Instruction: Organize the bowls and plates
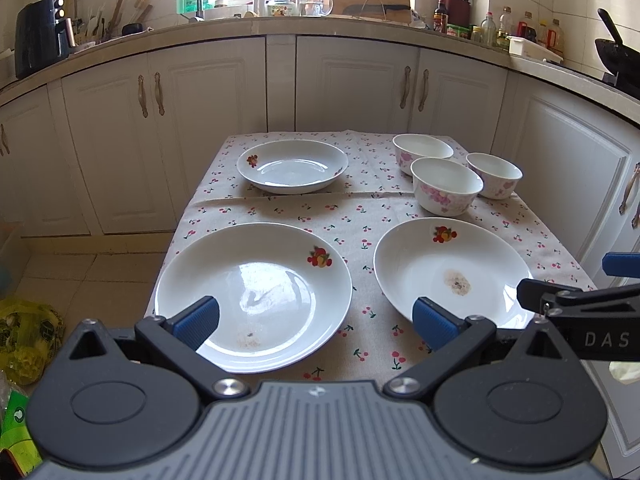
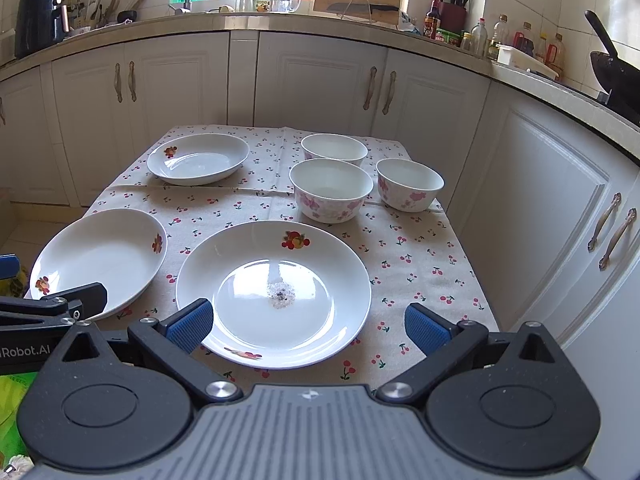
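Three white plates with fruit prints lie on a small table with a cherry-print cloth (image 1: 360,208). The near-left plate (image 1: 253,296) (image 2: 100,256) sits under my open left gripper (image 1: 316,320). The near-right plate (image 1: 452,270) (image 2: 274,292), with a crumb stain at its centre, lies below my open right gripper (image 2: 308,326). A third plate (image 1: 292,165) (image 2: 198,158) rests at the far left. Three pink-flowered bowls (image 1: 446,185) (image 2: 331,189) stand upright in a cluster at the far right. Neither gripper touches anything.
White cabinets (image 1: 208,120) and a cluttered counter (image 1: 280,20) wrap around behind and to the right of the table. A yellow bag (image 1: 28,332) lies on the tiled floor at the left. The right gripper's side (image 1: 576,300) shows in the left wrist view.
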### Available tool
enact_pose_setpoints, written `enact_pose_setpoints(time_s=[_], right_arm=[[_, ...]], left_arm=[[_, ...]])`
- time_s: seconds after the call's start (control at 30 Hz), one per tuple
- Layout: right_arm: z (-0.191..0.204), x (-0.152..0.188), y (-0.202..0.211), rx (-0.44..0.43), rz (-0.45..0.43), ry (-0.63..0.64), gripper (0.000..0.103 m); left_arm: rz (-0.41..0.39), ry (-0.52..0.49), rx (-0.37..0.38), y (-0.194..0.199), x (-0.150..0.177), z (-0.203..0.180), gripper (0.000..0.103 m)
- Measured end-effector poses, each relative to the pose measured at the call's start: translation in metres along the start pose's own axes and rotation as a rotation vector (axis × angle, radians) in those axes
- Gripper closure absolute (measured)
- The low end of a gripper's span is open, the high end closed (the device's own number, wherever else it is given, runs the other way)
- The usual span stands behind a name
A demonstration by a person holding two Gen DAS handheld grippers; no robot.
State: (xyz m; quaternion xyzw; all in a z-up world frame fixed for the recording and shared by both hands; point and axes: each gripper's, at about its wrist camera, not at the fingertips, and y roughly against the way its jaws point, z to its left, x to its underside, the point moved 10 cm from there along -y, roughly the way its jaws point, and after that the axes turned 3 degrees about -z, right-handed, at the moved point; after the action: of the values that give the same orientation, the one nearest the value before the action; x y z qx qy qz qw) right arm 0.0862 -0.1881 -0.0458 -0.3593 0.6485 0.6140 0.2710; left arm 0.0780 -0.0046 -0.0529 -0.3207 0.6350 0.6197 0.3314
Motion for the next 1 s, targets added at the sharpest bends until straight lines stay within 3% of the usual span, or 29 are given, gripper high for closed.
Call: enact_pose_setpoints(time_s=[0.43,0.67,1.0], right_arm=[[0.010,-0.020,-0.014,-0.050,-0.056,0.061,0.000],[0.020,-0.036,-0.023,-0.087,-0.090,0.103,0.000],[0.055,-0.055,-0.035,-0.224,-0.134,0.175,0.000]], left_arm=[[-0.034,-0.033,0.038,-0.016,-0.007,0.008,0.001],[-0.049,-0.053,0.097,-0.024,-0.004,0.013,0.001],[-0.087,-0.048,0.133,-0.029,0.003,0.038,0.001]])
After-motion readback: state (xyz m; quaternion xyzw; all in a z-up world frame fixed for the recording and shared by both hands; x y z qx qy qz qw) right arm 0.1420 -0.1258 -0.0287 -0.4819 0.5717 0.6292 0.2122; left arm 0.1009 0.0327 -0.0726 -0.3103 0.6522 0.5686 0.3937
